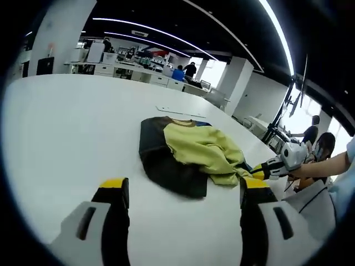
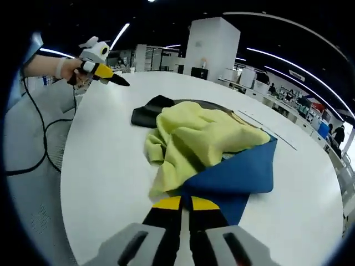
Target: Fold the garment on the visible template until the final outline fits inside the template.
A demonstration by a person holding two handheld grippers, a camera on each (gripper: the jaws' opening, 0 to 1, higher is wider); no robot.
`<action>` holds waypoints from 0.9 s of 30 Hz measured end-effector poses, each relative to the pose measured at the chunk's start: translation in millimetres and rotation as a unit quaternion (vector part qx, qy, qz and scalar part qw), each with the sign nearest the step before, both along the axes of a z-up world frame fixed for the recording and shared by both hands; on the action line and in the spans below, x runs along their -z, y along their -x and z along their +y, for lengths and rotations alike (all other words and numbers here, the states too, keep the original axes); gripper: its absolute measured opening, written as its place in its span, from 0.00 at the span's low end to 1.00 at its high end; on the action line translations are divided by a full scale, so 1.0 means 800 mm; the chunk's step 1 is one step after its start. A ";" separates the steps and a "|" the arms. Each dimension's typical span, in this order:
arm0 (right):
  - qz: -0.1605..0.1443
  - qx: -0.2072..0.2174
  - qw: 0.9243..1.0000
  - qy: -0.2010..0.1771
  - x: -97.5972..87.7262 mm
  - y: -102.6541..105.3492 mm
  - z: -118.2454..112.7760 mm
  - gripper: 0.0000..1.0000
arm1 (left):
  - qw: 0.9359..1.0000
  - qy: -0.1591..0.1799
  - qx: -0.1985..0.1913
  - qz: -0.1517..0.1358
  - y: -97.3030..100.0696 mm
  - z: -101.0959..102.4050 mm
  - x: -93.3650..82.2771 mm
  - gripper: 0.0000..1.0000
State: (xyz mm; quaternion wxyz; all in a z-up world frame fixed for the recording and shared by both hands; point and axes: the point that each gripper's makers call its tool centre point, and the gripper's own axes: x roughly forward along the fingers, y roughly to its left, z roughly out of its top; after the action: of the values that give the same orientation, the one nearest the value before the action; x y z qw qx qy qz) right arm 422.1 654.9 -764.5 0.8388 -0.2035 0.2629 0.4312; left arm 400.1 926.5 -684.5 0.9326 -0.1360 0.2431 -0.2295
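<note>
The garment [image 2: 205, 147] lies crumpled on a white table [image 2: 105, 183], a heap of yellow-green, blue and black cloth. In the right gripper view, the right gripper [image 2: 186, 208] sits nearest, its yellow-tipped jaws pressed together at the near corner of the blue panel; the jaws are clenched on the garment's blue edge. Beyond the jaws the blue cloth spreads to the right, the yellow-green part bunches over the middle, and the black part pokes out at the far left side of the heap. Farther off, above the table's edge, the left gripper [image 2: 113, 77] hangs in the air in a hand [image 2: 69, 67], well apart from the cloth. In the left gripper view, the left gripper's [image 1: 183, 191] own jaws stand wide apart, released, holding nothing, over bare table [image 1: 66, 127]. Past them lies the garment [image 1: 188, 152], black part nearest, yellow-green over it. At its right edge the right gripper [image 1: 256, 170] touches the cloth, held by a hand [image 1: 310, 166]. A thin outline [image 1: 180, 112] shows on the table just behind the heap. Desks and people stand far behind.
</note>
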 end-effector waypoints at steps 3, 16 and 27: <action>0.011 0.022 1.000 -0.016 -0.006 -0.003 -0.005 0.00 | 1.000 0.002 -0.002 0.000 0.001 0.002 0.000 0.79; 0.082 0.153 0.977 -0.126 -0.080 -0.016 -0.076 0.00 | 1.000 -0.006 0.005 -0.001 0.001 -0.003 0.004 0.78; 0.125 0.227 0.956 -0.137 -0.120 -0.032 -0.168 0.00 | 1.000 -0.009 0.017 -0.001 -0.004 -0.016 0.011 0.77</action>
State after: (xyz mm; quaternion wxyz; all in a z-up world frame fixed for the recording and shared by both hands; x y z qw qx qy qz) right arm 447.8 520.1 -668.4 0.8949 0.0339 0.3436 0.2829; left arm 403.5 913.5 -693.5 0.9299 -0.1234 0.2461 -0.2438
